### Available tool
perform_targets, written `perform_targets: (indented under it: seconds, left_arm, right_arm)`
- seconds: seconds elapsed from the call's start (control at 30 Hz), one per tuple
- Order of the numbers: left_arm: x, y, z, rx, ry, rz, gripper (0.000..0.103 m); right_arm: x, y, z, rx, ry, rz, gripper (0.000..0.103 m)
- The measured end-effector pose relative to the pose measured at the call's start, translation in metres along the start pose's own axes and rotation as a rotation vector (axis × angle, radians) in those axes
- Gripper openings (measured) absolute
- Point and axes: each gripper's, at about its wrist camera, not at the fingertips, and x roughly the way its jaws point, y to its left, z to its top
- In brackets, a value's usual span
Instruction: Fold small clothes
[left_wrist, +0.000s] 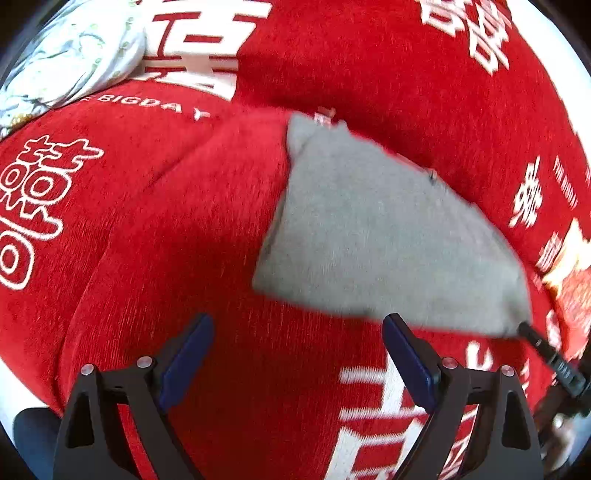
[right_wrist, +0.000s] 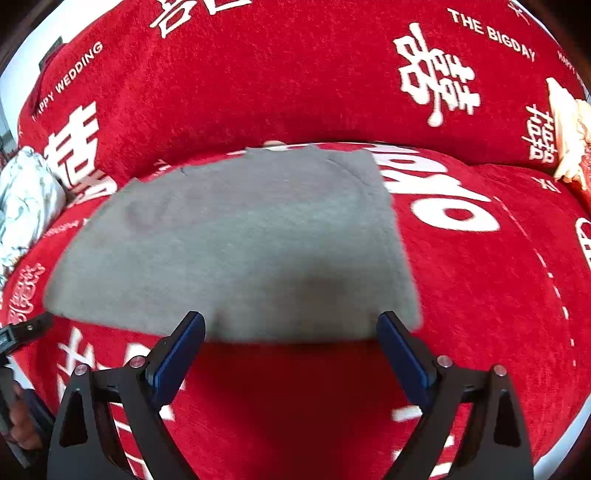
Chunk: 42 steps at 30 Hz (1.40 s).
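The right gripper, black-framed with blue pads, stands wide with nothing between its jaws; its tips hover just at the near edge of the grey knit garment, a small piece lying flat and already doubled into a rough rectangle. The left gripper, of the same make, is equally wide and empty, off the garment's near-left corner over bare cover. The garment is the landmark here: it rests on the red chenille sofa cover, with the sofa's back cushion rising just behind its far edge.

Judging from the flat, squared shape and both jaws standing free, one fold looks laid down and let go. The next move would call for each gripper to take a fresh hold on an edge or corner, pinching only the layers meant to travel, then carry it across evenly so the stack does not skew. Motion blur hides the seams, so which edge is the hem I cannot tell.

Writing on the cover, white on red: "HAPPY WEDDING" behind and left of the garment, "THE BIGDAY" behind and right, and large double-happiness characters scattered about. A pale floral cloth bundle lies well left of the garment.
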Motion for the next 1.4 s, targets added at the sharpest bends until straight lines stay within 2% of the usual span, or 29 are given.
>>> perform_targets:
  seconds: [0.1,0.2,0.27,0.3,0.33,0.37,0.43,0.57,0.67,0.77,0.9,0.97,1.03,1.13,1.2,1.23,1.27,1.3,1.33,1.37,1.4]
  left_arm:
    - [0.009,0.004,0.012,-0.071,0.016,-0.163,0.093]
    - [0.019,0.010,0.023,-0.143,0.012,-0.255,0.093]
    - [0.025,0.016,0.030,-0.202,0.013,-0.318,0.075]
    - [0.032,0.019,0.033,-0.231,0.039,-0.357,0.052]
    - [0.039,0.022,0.034,-0.253,0.062,-0.378,0.036]
    - [0.047,0.024,0.035,-0.276,0.084,-0.393,0.033]
    - [0.050,0.028,0.037,-0.288,0.067,-0.406,0.027]
    - [0.051,0.030,0.039,-0.290,0.052,-0.415,0.025]
    - [0.044,0.029,0.038,-0.276,0.026,-0.395,0.025]
    - [0.039,0.033,0.038,-0.271,-0.009,-0.395,0.025]
    - [0.039,0.038,0.033,-0.254,-0.026,-0.382,0.024]
    - [0.040,0.038,0.031,-0.238,-0.033,-0.378,0.021]
    - [0.038,0.037,0.031,-0.215,-0.041,-0.371,0.021]
    - [0.038,0.035,0.031,-0.185,-0.051,-0.357,0.021]
    - [0.037,0.035,0.031,-0.168,-0.056,-0.350,0.021]
    - [0.037,0.034,0.031,-0.162,-0.056,-0.347,0.022]
    - [0.036,0.034,0.030,-0.161,-0.057,-0.344,0.022]
    - [0.036,0.034,0.030,-0.165,-0.055,-0.342,0.022]
    - [0.036,0.035,0.030,-0.171,-0.053,-0.347,0.024]
    - [0.036,0.035,0.030,-0.180,-0.050,-0.359,0.027]
    - [0.034,0.037,0.029,-0.190,-0.052,-0.377,0.034]
  right_arm:
    - [0.002,0.019,0.009,-0.027,-0.007,0.017,0.096]
    - [0.006,0.039,0.016,-0.056,-0.009,0.037,0.096]
    - [0.009,0.051,0.020,-0.074,-0.007,0.048,0.096]
    - [0.012,0.057,0.022,-0.086,-0.004,0.054,0.096]
    - [0.014,0.063,0.025,-0.096,-0.001,0.056,0.096]
    - [0.017,0.071,0.028,-0.113,0.003,0.060,0.096]
    - [0.021,0.082,0.035,-0.137,0.004,0.064,0.096]
    - [0.032,0.110,0.061,-0.185,0.002,0.082,0.096]
    - [0.048,0.138,0.088,-0.206,0.037,0.142,0.096]
    - [0.074,0.177,0.115,-0.227,0.098,0.205,0.096]
    - [0.116,0.231,0.138,-0.267,0.173,0.226,0.096]
    - [0.142,0.257,0.145,-0.282,0.246,0.241,0.096]
    - [0.169,0.282,0.146,-0.297,0.306,0.225,0.096]
    - [0.204,0.315,0.137,-0.372,0.379,0.137,0.096]
    - [0.212,0.337,0.124,-0.524,0.338,0.016,0.088]
    - [0.211,0.340,0.122,-0.549,0.317,0.008,0.082]
    - [0.209,0.337,0.123,-0.530,0.309,0.000,0.063]
    - [0.206,0.330,0.129,-0.510,0.300,-0.023,0.035]
    - [0.205,0.323,0.133,-0.504,0.298,-0.034,0.028]
    - [0.199,0.312,0.139,-0.469,0.301,0.015,0.023]
    - [0.194,0.304,0.143,-0.441,0.294,0.044,0.022]
